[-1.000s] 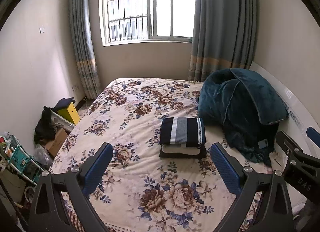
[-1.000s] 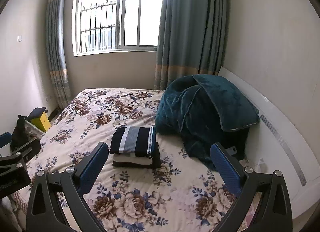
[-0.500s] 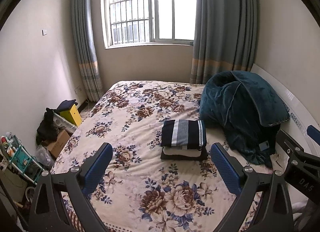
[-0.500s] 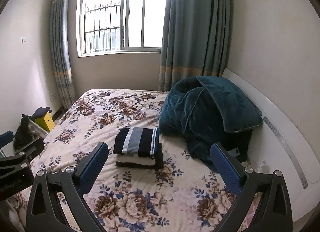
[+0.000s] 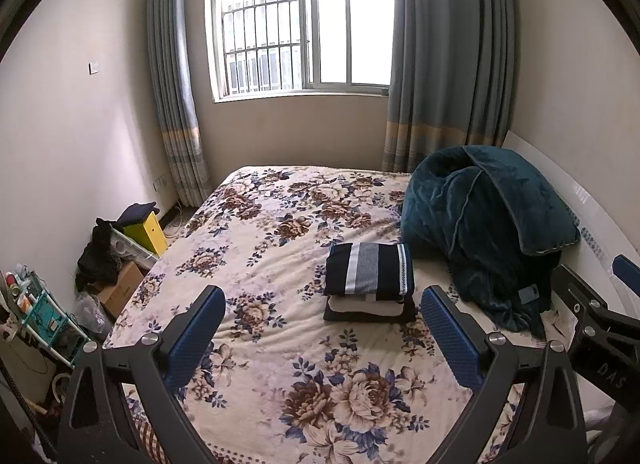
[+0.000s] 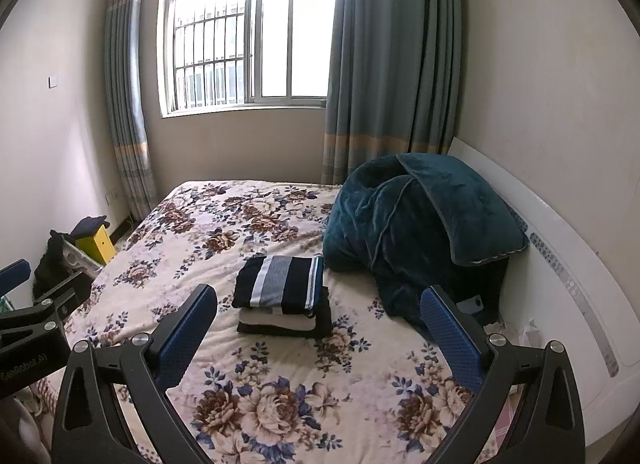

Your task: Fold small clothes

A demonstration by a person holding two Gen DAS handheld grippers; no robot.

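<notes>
Location type: domestic bedroom. Indicators: a bed (image 5: 256, 248) with a floral cover, a heaped teal blanket (image 5: 480, 223) against the white headboard (image 6: 560, 248), a barred window (image 5: 304, 31) with full-length curtains (image 5: 452, 63), and household clutter (image 5: 116, 256) on the floor beside the bed.

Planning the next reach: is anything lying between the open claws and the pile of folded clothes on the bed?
Nothing visible does. Only bare floral bedspread lies between the left claw, the right claw and the folded stack. The teal blanket sits to the stack's right, off that path.
</notes>
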